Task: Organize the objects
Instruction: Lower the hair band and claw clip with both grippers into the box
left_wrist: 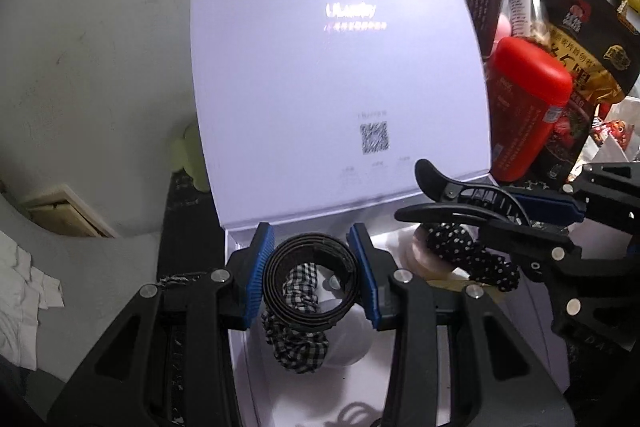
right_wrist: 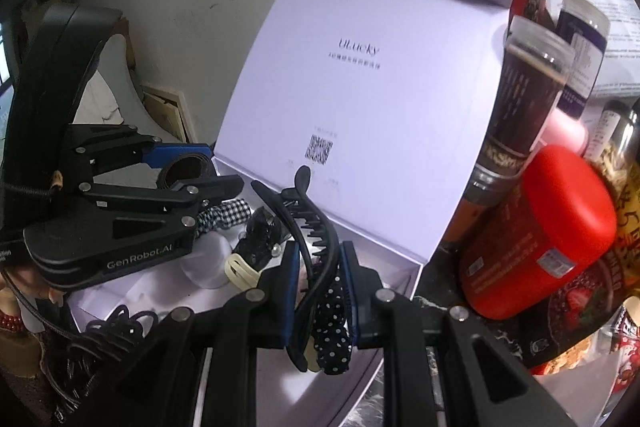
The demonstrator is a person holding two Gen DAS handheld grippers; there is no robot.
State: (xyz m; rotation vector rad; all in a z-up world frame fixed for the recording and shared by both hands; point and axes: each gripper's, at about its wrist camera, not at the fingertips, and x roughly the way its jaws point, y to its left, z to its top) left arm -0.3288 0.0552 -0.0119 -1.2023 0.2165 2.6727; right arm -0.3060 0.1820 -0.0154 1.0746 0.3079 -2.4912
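Left gripper (left_wrist: pixel 312 277) clamping coiled black band (left_wrist: pixel 310 281); right gripper (right_wrist: pixel 319 297) pinching black hair clip (right_wrist: pixel 310 239), both hovering over white box (right_wrist: pixel 416 277), red container (right_wrist: pixel 536 231) at three o'clock.

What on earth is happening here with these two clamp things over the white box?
A person is tidying hair accessories into an open white box, using a hand-held gripper in each hand. The left gripper is shut on a coiled black band, held above a checked scrunchie. The right gripper is shut on a black hair claw clip, with a polka-dot scrunchie caught between its fingers too. Both are over the box.
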